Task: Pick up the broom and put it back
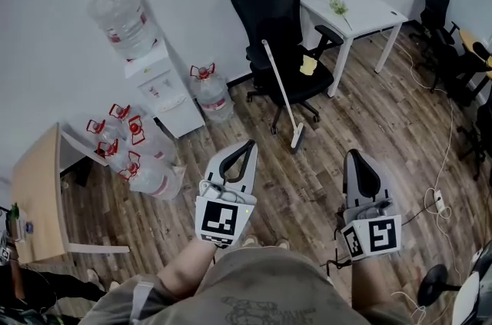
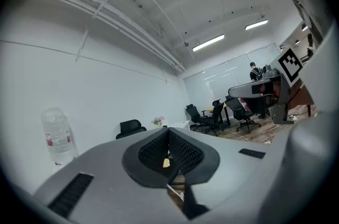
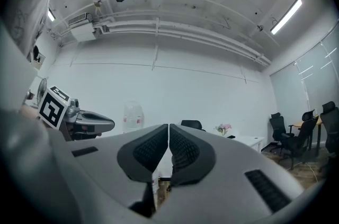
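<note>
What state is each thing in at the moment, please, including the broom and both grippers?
Broom: leaning against the office chair, head on the floor, not held.
Left gripper: shut, empty.
Right gripper: shut, empty.
Dispenser bottle: mounted on the water dispenser.

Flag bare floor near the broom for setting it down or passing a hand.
Free: wooden plank floor just this side of the white long-handled broom, and between the black office chair and white desk. Crowded: clear water jugs by the white water dispenser; white power strip and cables at right.
</note>
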### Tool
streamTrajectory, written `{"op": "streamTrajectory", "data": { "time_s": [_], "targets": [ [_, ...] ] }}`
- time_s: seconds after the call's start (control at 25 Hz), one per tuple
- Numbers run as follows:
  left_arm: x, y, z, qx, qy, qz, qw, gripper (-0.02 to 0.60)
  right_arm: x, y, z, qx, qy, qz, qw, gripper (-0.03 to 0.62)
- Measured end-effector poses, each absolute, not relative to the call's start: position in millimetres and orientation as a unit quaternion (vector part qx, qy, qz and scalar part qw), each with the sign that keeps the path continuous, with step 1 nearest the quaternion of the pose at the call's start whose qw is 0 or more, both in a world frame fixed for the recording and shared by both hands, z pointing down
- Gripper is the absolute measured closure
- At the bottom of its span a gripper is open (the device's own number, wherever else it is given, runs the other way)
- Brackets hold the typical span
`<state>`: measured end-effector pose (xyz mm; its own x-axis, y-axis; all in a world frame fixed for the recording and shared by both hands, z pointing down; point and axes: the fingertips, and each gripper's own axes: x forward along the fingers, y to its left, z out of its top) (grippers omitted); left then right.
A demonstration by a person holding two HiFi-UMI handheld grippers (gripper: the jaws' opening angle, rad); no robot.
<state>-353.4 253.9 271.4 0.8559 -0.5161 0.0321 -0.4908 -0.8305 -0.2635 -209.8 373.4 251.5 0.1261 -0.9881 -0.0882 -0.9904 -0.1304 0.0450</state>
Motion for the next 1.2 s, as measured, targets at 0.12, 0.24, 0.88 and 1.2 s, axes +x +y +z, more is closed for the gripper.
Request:
{"op": "streamTrajectory", "data": {
  "time_s": [0.12, 0.24, 0.88, 1.2],
  "targets": [
    [-345, 256, 275, -0.954, 0.268, -0.054, 0.125, 0.565, -203, 376, 256, -0.74, 0.671, 0.044, 0.022, 0.56],
    [-335, 257, 277, -0.952, 0.273, -0.054, 0.125, 0.565, -194, 381, 262, -0.732, 0.68, 0.038, 0.027, 0.525],
    [-266, 184, 308, -0.958, 0.265, -0.047, 0.101, 0.565, -122, 317, 305, -0.736, 0.676, 0.016, 0.02, 0.427],
    [-227, 105, 318, -0.957, 0.269, -0.065, 0.088, 0.565, -81, 235, 313, -0.733, 0.681, -0.005, 0.006, 0.424]
  ]
}}
